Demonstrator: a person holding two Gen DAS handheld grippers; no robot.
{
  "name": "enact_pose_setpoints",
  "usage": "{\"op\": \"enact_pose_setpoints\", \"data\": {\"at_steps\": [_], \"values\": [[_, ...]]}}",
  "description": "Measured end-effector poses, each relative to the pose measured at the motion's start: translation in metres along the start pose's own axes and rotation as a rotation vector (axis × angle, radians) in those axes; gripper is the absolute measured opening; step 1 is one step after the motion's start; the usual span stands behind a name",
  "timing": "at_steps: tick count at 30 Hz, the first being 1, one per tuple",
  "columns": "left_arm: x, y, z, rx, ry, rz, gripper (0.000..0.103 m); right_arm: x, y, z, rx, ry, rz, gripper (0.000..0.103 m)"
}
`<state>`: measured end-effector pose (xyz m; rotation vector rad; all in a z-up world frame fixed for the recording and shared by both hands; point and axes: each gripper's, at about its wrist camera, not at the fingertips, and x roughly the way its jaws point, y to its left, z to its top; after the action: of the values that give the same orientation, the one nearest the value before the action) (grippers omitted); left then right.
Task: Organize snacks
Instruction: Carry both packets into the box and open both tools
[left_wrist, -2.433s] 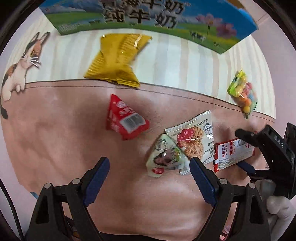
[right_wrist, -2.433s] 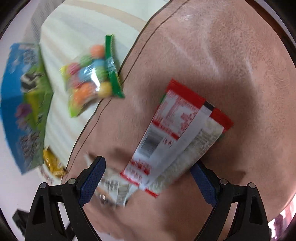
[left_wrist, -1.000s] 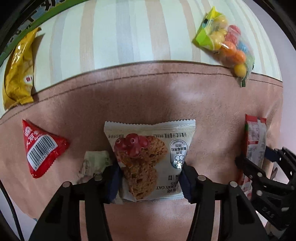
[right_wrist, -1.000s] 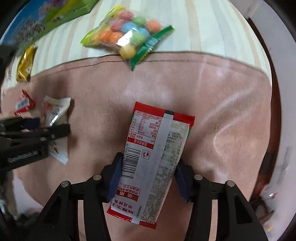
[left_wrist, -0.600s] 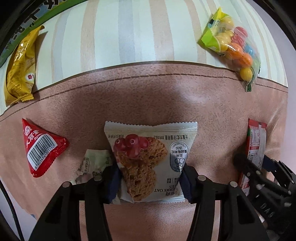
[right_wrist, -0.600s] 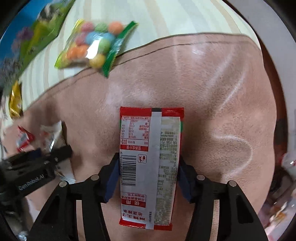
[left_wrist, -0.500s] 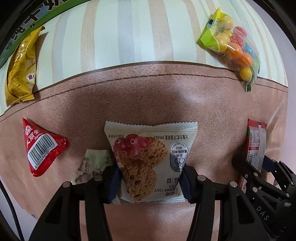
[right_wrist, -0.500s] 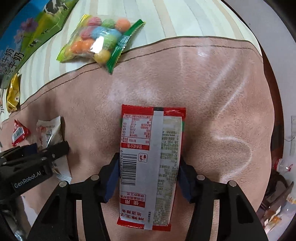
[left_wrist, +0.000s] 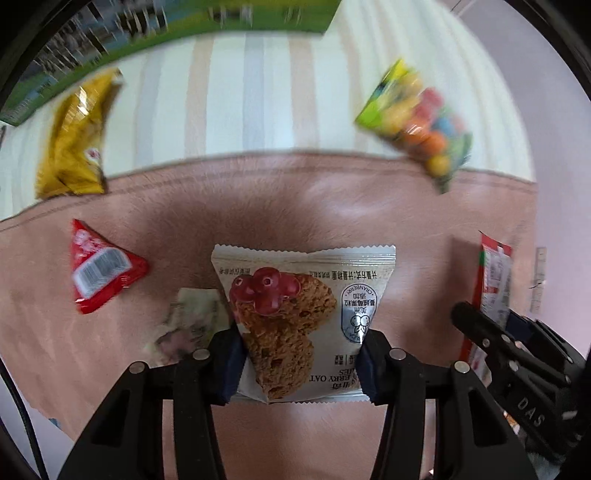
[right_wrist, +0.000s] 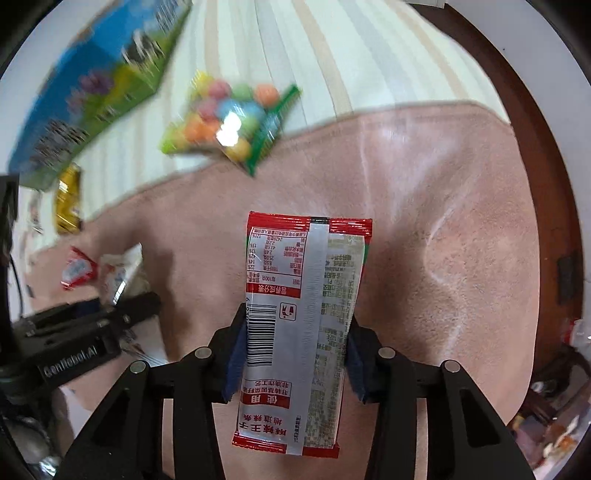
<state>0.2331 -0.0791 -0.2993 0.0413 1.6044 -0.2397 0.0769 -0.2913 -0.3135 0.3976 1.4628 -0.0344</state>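
Two snack packets are gripped at once, one in each claw. The left gripper (left_wrist: 301, 363) is closing on a cranberry oat cookie packet (left_wrist: 301, 317), whose lower half is pinched between the blue pads so that its sides are drawn inward. The right gripper (right_wrist: 293, 360) is likewise closing on a long red spicy-strip packet (right_wrist: 304, 325), held back side up with its barcode and seam showing; the pads press against both long edges. Both packets are seen against the pink mat (left_wrist: 258, 199); whether they are already clear of it cannot be told with certainty, though the blurred surroundings suggest the hands are in motion.

As a judgement, the task is at an early stage. Nothing is seen sorted or stowed. A red triangular packet (left_wrist: 101, 275) and a pale crumpled packet (left_wrist: 192, 319), the latter just beside the left claw, lie loose on the mat. A yellow packet (left_wrist: 74, 142) and a clear bag of coloured candy balls (left_wrist: 421, 118) lie on or at the edge of the striped cloth (left_wrist: 243, 92) beyond the mat, well apart from one another. A blue and green milk carton box (right_wrist: 96, 92) is seen at the far side; it may be the intended container, but its opening is not shown, so this cannot be confirmed.

What is left appears to be the delivery of the two held packets and the collection of the remaining four.
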Motion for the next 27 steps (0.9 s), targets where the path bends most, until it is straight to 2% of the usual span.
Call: {"op": "enact_pose_setpoints", "data": {"at_steps": [5,9,13,16,21,27], "values": [[-0.068,0.013,0.008,-0.003,-0.097,-0.071,0.047,-0.056,0.02,0.014,-0.002,-0.093,0.115,0.048],[-0.133,0.041,0.03,-0.019,-0.186,-0.123,0.048,-0.114,0.059,0.037,-0.035,-0.18,0.211,0.048],[-0.188,0.066,0.057,-0.017,-0.261,-0.132,0.048,-0.161,0.109,0.067,-0.073,-0.253,0.302,0.048],[-0.218,0.096,0.086,-0.01,-0.301,-0.105,0.048,-0.179,0.154,0.096,-0.117,-0.29,0.346,0.048],[-0.24,0.155,0.144,-0.019,-0.322,0.01,0.048,-0.168,0.238,0.153,-0.159,-0.329,0.351,0.048],[-0.219,0.212,0.207,-0.049,-0.259,0.12,0.048,-0.122,0.304,0.209,-0.144,-0.293,0.339,0.048]]}}
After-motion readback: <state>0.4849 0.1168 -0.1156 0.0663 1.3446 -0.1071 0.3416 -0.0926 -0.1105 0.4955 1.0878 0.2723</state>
